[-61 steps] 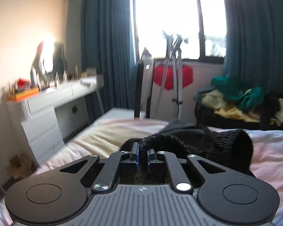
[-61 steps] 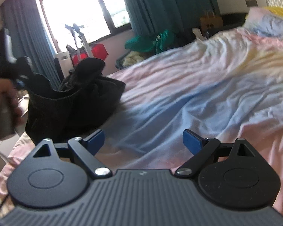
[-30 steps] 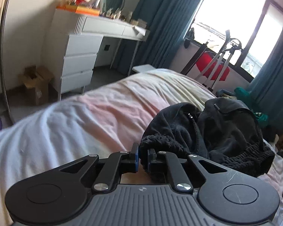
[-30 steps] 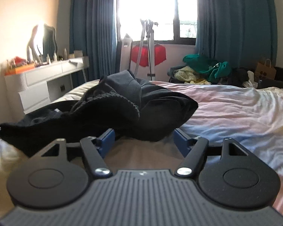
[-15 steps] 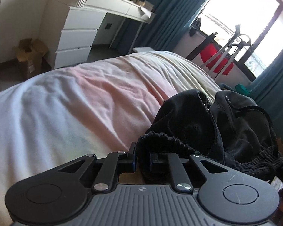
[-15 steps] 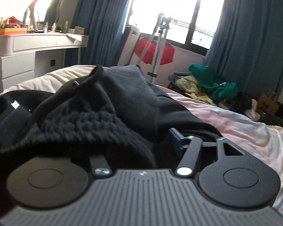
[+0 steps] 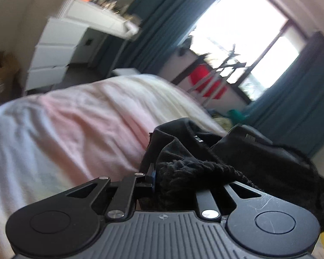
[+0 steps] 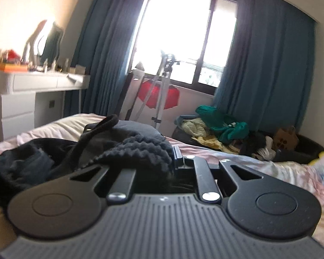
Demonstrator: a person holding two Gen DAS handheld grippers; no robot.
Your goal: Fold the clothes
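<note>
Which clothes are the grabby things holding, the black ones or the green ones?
The black garment on the bed: both the left gripper and right gripper pinch its knitted hem. The green clothes lie untouched by the curtain.

Your bed (image 7: 80,116) in pale pink sheets, black garment (image 7: 259,157) heaped on it at your four o'clock.

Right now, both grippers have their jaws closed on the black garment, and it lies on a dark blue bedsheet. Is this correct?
Not entirely. Both grippers do grip the black garment, but the bedsheet is pale pink and white, not dark blue; the left wrist view shows this. Only the curtains are blue.
</note>
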